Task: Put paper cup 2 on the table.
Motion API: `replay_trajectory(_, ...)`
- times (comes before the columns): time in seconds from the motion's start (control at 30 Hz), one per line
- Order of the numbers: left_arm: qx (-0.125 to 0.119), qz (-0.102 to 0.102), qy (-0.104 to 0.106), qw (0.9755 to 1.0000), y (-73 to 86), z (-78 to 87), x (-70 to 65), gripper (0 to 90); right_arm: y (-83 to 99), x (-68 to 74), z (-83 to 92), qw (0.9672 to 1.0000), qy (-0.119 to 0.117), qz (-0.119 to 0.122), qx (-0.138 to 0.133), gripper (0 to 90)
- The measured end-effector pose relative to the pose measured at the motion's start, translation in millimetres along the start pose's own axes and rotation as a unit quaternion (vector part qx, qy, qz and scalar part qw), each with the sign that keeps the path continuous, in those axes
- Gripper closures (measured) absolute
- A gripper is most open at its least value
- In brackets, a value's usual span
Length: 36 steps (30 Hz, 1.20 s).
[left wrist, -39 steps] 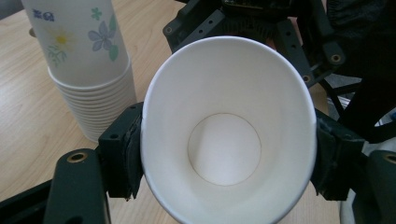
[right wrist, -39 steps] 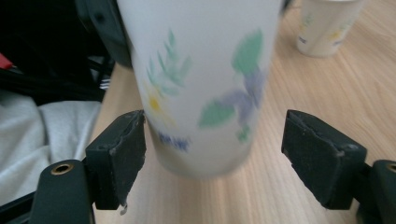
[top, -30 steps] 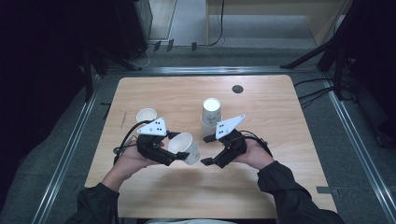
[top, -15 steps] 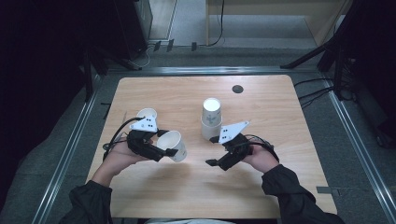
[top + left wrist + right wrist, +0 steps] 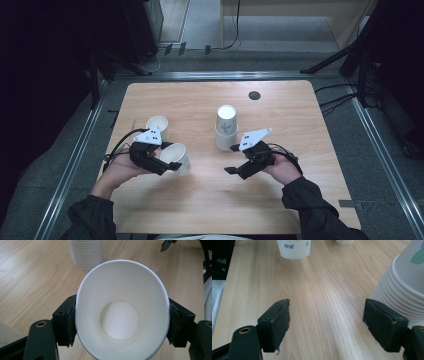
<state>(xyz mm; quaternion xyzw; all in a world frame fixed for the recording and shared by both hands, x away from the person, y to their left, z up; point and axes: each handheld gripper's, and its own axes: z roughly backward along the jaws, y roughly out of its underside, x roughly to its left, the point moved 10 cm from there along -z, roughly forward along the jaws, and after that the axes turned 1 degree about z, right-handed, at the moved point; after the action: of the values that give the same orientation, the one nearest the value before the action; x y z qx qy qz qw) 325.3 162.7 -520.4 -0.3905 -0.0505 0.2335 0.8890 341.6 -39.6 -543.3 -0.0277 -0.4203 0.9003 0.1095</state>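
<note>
Pale wood-grain table under a dark surround, with a small black disc set into its far edge. My left gripper clamps a single paper cup across its wall, the two pads pressing opposite sides so the rim bows into an oval; the cup is held clear of the stack, mouth tilted toward my camera, presumably to carry it to a resting place. A second loose cup stands upright just behind that hand, likely marking the spot where the separated cups are set down. My right gripper holds nothing: its jaws have just been closing and stand apart over bare wood. It hovers just beside the inverted cup stack, probably to steady or take the next cup. Between the two hands the wood is bare.
</note>
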Motion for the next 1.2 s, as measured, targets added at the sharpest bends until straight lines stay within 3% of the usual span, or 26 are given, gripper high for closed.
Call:
replay_trajectory(0.13,0.008,-0.005,-0.010,0.9999,8.0,0.2,3.5,25.6,-0.5,-2.1,0.8,1.0000,0.002,0.001,-0.003,22.0)
replay_trajectory(0.33,0.015,0.002,-0.007,0.9999,20.1,2.7,9.3,25.5,-0.5,-4.7,1.8,1.0000,0.004,-0.005,-0.006,22.0)
replay_trajectory(0.73,0.037,0.020,-0.043,0.9982,41.2,8.9,30.3,25.1,-0.6,-5.1,0.1,1.0000,0.002,-0.005,-0.006,22.2)
replay_trajectory(0.87,0.034,0.025,-0.049,0.9979,43.3,12.4,34.0,24.8,0.1,-5.9,-0.8,1.0000,0.005,-0.006,-0.004,22.2)
replay_trajectory(1.2,0.040,0.055,-0.092,0.9934,53.9,19.2,56.1,24.4,-0.2,-5.1,-1.3,0.9999,0.000,-0.010,-0.006,22.2)
